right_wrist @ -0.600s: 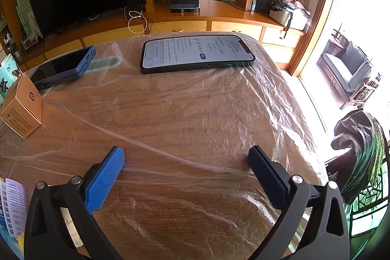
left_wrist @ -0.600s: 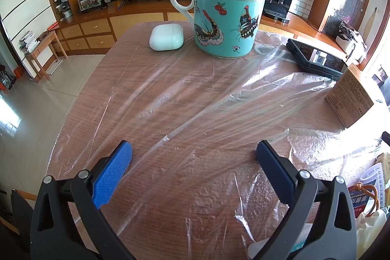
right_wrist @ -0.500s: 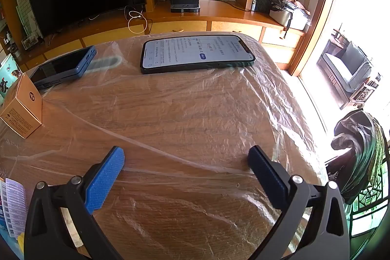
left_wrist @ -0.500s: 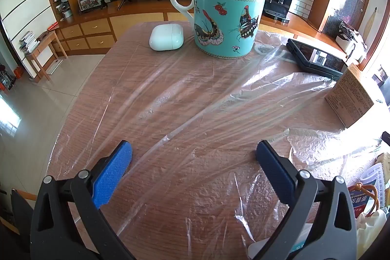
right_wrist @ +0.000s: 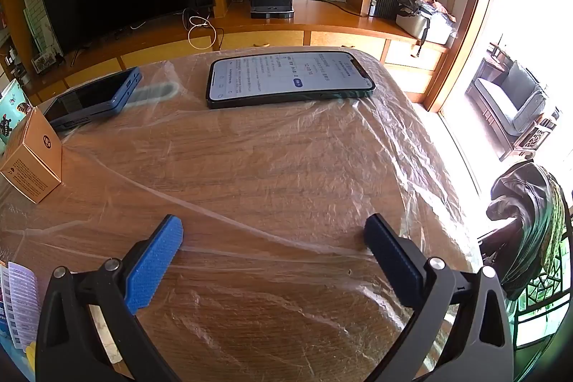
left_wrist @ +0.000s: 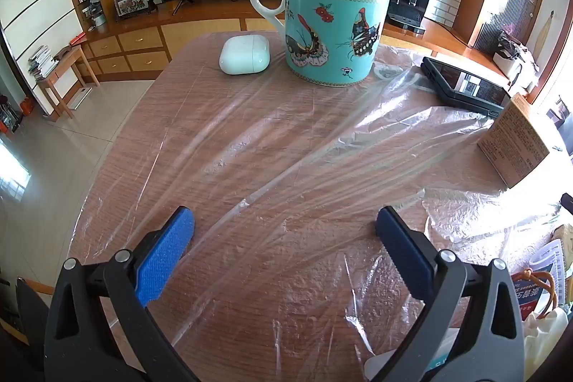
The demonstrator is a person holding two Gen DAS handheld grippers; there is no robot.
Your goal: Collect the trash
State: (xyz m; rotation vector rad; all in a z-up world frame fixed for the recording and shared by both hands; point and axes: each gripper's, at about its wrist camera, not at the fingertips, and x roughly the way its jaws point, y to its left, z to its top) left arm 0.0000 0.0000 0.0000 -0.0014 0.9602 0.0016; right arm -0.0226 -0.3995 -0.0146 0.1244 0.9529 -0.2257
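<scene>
Left gripper: jaws wide apart, nothing between them, poised over the wooden table. Right gripper: jaws likewise spread, gripping nothing, over the same table.

Clear plastic film: crumpled, see-through sheet spread across most of the tabletop, lying under both grippers; its outline is hard to trace against the wood grain.

Butterfly mug: turquoise, at the far end of the film, a dark utensil handle leaning out of it; contents hidden by the rim.
White earbud case: just beside the mug, on its handle side.
Dark folded device: on the mug's other side, partly behind the brown carton.
Smartphone: screen lit, lying on the film at the far edge; text too small to read.
Printed leaflets: cut off by the frame edge, near the right gripper's base; kind unclear
</scene>
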